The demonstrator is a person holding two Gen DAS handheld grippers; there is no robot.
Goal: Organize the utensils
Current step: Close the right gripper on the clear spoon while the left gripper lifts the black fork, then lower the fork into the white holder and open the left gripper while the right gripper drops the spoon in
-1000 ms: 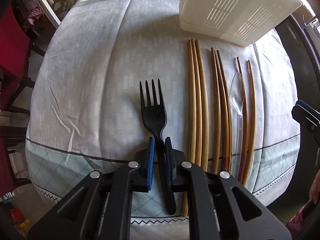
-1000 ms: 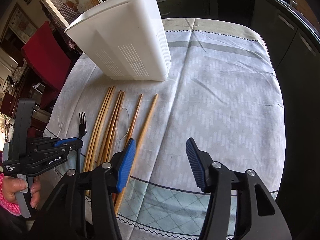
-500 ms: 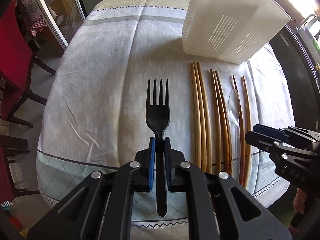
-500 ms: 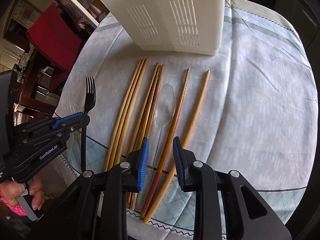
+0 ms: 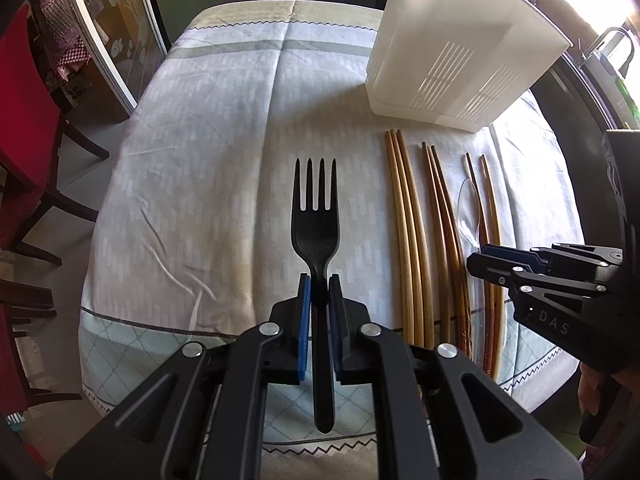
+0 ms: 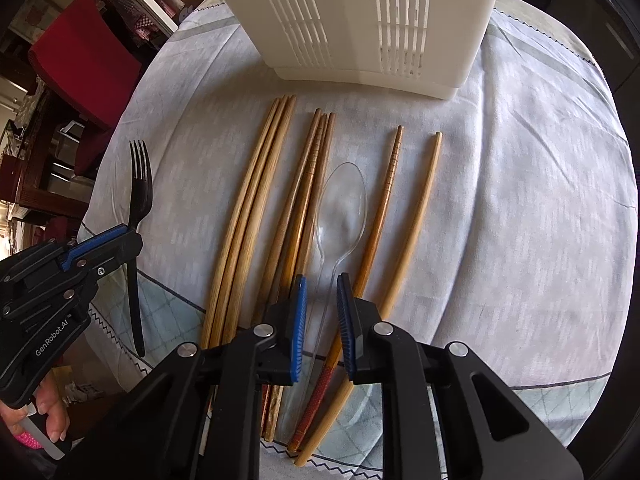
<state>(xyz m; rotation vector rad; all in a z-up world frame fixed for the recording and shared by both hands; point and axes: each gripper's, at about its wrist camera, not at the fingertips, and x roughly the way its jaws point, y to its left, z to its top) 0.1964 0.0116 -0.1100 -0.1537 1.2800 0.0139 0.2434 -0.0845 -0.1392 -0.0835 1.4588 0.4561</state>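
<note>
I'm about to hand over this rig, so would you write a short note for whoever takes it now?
Left gripper: shut on the black fork, lifted off the tablecloth.
Right gripper: its fingers have just been closing around the clear spoon handle; no firm pinch visible.
Eight chopsticks lie in front of the white caddy.
Done: nothing seen stowed.
Left: fork, spoon, chopsticks into the caddy.
</note>
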